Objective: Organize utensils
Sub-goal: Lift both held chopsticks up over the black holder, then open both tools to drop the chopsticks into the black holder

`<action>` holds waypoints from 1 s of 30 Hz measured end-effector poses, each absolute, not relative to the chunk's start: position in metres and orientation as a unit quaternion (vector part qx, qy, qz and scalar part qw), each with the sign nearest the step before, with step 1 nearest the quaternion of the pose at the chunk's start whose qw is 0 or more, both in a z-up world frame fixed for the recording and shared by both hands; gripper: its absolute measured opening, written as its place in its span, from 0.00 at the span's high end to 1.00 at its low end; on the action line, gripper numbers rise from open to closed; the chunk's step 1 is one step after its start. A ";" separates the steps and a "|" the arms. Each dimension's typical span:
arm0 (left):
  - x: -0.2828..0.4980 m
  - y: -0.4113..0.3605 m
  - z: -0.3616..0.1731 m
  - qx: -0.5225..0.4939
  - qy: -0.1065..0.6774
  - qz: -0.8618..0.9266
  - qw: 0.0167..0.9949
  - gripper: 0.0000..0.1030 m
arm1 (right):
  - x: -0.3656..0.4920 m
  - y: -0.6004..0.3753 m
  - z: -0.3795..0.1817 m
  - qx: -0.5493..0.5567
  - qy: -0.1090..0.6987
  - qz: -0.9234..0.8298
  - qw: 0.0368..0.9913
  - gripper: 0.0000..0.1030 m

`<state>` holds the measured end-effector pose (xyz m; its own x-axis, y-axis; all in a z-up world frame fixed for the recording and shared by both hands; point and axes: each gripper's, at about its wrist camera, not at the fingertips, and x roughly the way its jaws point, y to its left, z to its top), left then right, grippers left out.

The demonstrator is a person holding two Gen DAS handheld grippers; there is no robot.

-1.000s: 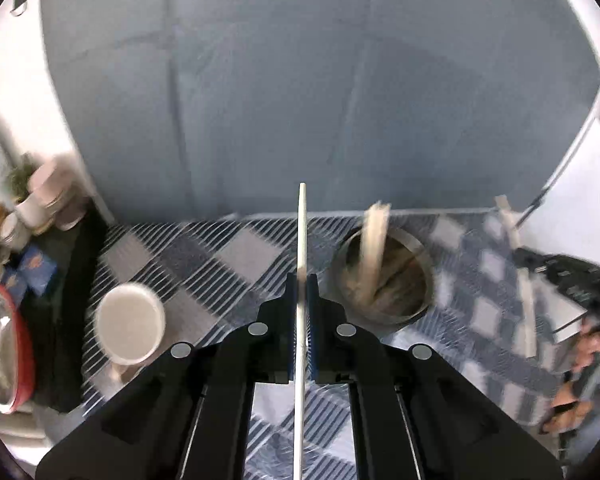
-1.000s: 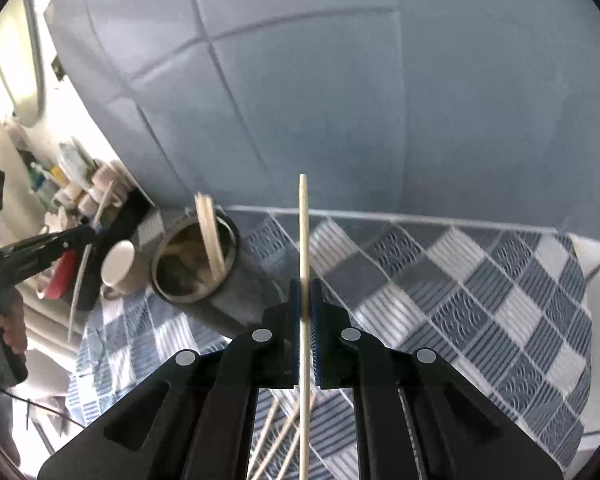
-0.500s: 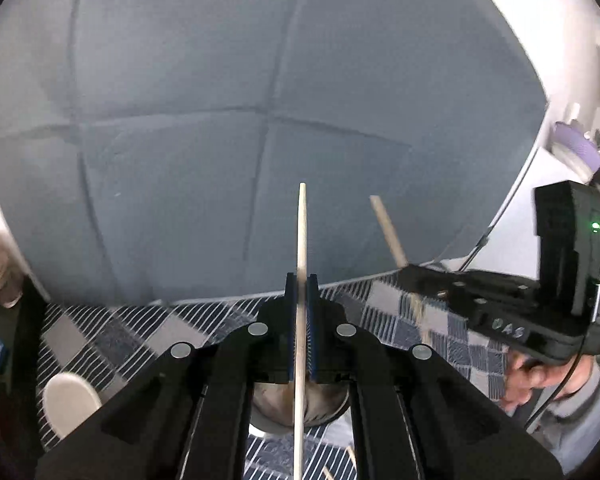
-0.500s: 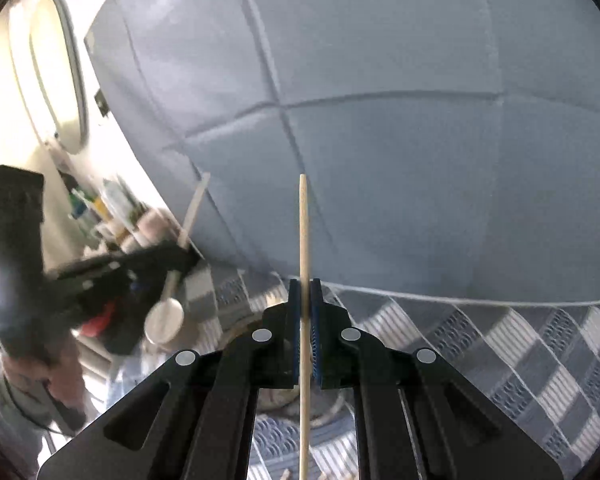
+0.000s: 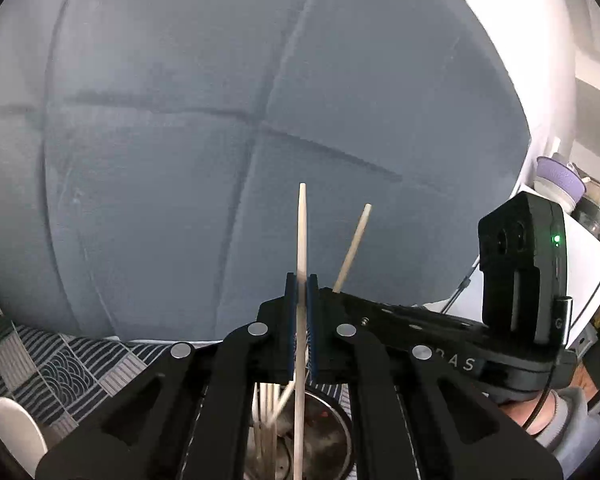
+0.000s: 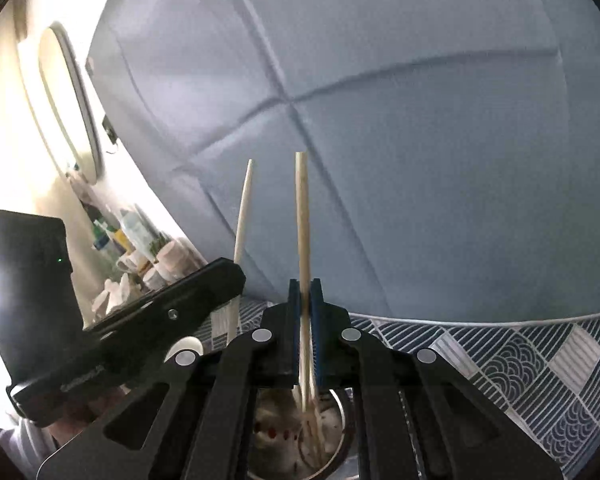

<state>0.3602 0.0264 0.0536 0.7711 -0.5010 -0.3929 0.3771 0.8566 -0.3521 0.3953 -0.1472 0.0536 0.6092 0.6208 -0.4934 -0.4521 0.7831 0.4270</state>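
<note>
My left gripper is shut on a pale wooden chopstick that stands upright, its lower end hanging in the mouth of a metal utensil holder. Several chopsticks stand in that holder. My right gripper is shut on a second chopstick, also upright, with its lower end down in the same holder. The two grippers are close side by side above the holder. In each wrist view the other gripper and its stick show: the right gripper's chopstick and the left gripper's chopstick.
A blue-and-white patterned tablecloth covers the table, backed by a blue padded panel. A white cup stands left of the holder. A shelf of bottles and jars and an oval mirror lie far left. A person's sleeve shows at right.
Both grippers have swung in toward each other with their chopsticks. The holder has gone from ahead of the fingers to just beneath them, and the stick ends now hang in its mouth.
</note>
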 end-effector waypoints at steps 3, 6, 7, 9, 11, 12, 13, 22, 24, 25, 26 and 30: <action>0.362 0.028 0.039 -0.138 0.234 -0.236 0.933 0.95 | 0.398 -0.146 0.039 0.134 0.332 0.303 0.883 0.95; 0.361 0.028 0.027 -0.141 0.232 -0.236 0.933 0.95 | 0.397 -0.147 0.028 0.132 0.338 0.301 0.882 0.95; 0.360 0.029 0.024 -0.141 0.231 -0.235 0.934 0.95 | 0.396 -0.146 0.026 0.133 0.340 0.302 0.881 0.95; 0.356 0.028 0.019 -0.142 0.226 -0.227 0.937 0.95 | 0.394 -0.146 0.019 0.131 0.345 0.299 0.880 0.95; 0.350 0.025 0.015 -0.143 0.225 -0.225 0.937 0.95 | 0.392 -0.146 0.016 0.128 0.347 0.300 0.879 0.93; 0.349 0.024 0.015 -0.144 0.223 -0.224 0.938 0.95 | 0.390 -0.147 0.015 0.127 0.347 0.300 0.880 0.93; 0.348 0.024 0.014 -0.147 0.225 -0.223 0.937 0.95 | 0.387 -0.150 0.015 0.128 0.343 0.300 0.881 0.93; 0.333 0.039 0.033 -0.148 0.222 -0.198 0.943 0.75 | 0.373 -0.171 0.033 0.172 0.305 0.291 0.890 0.57; 0.330 0.042 0.037 -0.153 0.224 -0.191 0.943 0.65 | 0.369 -0.174 0.041 0.173 0.295 0.292 0.894 0.57; 0.328 0.045 0.039 -0.157 0.223 -0.189 0.944 0.60 | 0.367 -0.176 0.045 0.172 0.292 0.287 0.896 0.57; 0.326 0.047 0.040 -0.158 0.222 -0.185 0.944 0.53 | 0.366 -0.177 0.048 0.171 0.291 0.283 0.898 0.54; 0.315 0.053 0.045 -0.163 0.225 -0.167 0.946 0.34 | 0.357 -0.180 0.058 0.160 0.285 0.267 0.907 0.40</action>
